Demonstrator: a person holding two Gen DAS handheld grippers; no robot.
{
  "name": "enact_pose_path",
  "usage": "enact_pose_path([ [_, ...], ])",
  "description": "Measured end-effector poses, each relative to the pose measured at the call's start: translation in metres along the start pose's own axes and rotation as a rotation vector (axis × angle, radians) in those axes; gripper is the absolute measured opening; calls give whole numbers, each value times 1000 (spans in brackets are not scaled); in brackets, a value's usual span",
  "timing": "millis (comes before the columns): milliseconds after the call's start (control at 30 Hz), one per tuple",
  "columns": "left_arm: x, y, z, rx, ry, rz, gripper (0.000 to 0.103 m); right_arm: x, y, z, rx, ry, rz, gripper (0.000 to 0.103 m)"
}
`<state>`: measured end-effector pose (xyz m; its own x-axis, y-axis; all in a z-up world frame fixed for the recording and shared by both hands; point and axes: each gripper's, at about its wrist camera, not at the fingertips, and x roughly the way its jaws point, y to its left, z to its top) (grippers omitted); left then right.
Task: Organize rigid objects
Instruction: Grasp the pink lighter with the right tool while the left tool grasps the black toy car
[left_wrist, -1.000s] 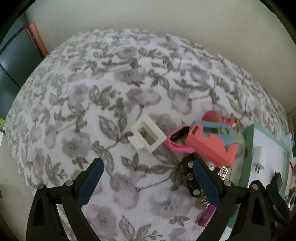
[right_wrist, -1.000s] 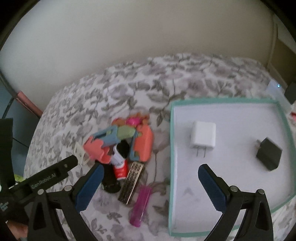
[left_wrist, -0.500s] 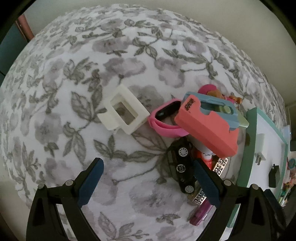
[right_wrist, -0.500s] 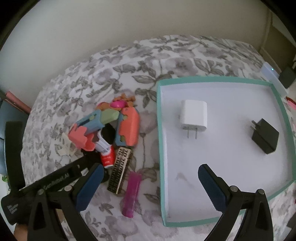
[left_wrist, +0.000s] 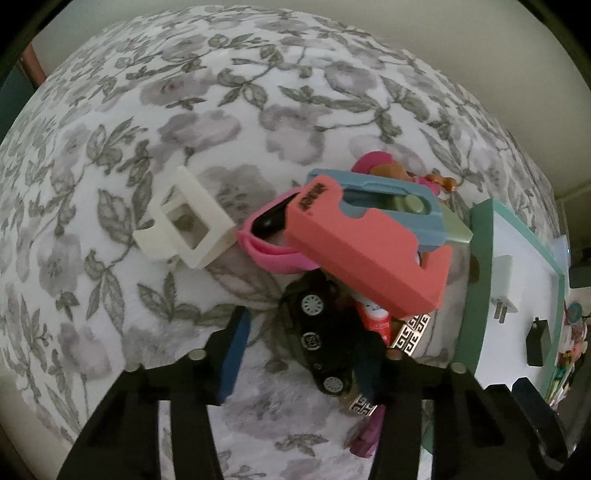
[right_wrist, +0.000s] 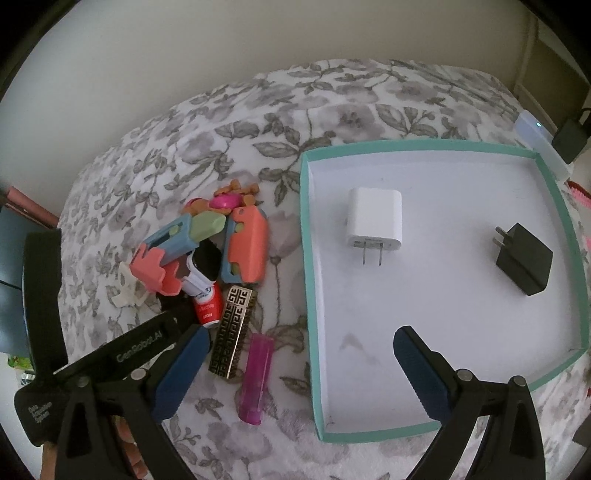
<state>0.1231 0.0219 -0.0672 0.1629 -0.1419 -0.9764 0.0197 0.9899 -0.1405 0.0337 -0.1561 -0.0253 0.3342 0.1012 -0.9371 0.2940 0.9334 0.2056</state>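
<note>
A black toy car (left_wrist: 325, 339) lies at the near edge of a pile on the flowered bedspread. My left gripper (left_wrist: 306, 332) points down over it and its jaws are closing, with the car between them. The left pad (left_wrist: 232, 354) still stands apart from the car; the right pad is hidden behind it. The pile also holds a coral and blue utility knife (left_wrist: 362, 251), a pink watch (left_wrist: 266, 236), a red-capped tube (left_wrist: 375, 317) and a gold patterned bar (right_wrist: 232, 332). My right gripper (right_wrist: 299, 334) hangs open over the teal tray's left rim (right_wrist: 306, 258), holding nothing.
A white frame piece (left_wrist: 184, 225) lies left of the pile. A magenta lighter (right_wrist: 255, 376) rests beside the tray. Inside the tray lie a white charger (right_wrist: 375, 219) and a black charger (right_wrist: 524, 258). The left gripper's black body (right_wrist: 140, 347) crosses the right wrist view.
The left gripper came down and closer to the pile, and its jaws narrowed around the black toy car. The right gripper stayed open and barely shifted.
</note>
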Motion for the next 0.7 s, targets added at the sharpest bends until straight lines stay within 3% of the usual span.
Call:
enact_pose_path([
  [133,8,-12,3,0,-1,-19,34,0,-1,0,6,2,5,101],
  [433,15,-28,1,19,0,-11,34,0,-5,-1,24,10,20,101],
  [700,3,-19,-2,22,-10,5,34,2,-2,-2,30,30,56,101],
])
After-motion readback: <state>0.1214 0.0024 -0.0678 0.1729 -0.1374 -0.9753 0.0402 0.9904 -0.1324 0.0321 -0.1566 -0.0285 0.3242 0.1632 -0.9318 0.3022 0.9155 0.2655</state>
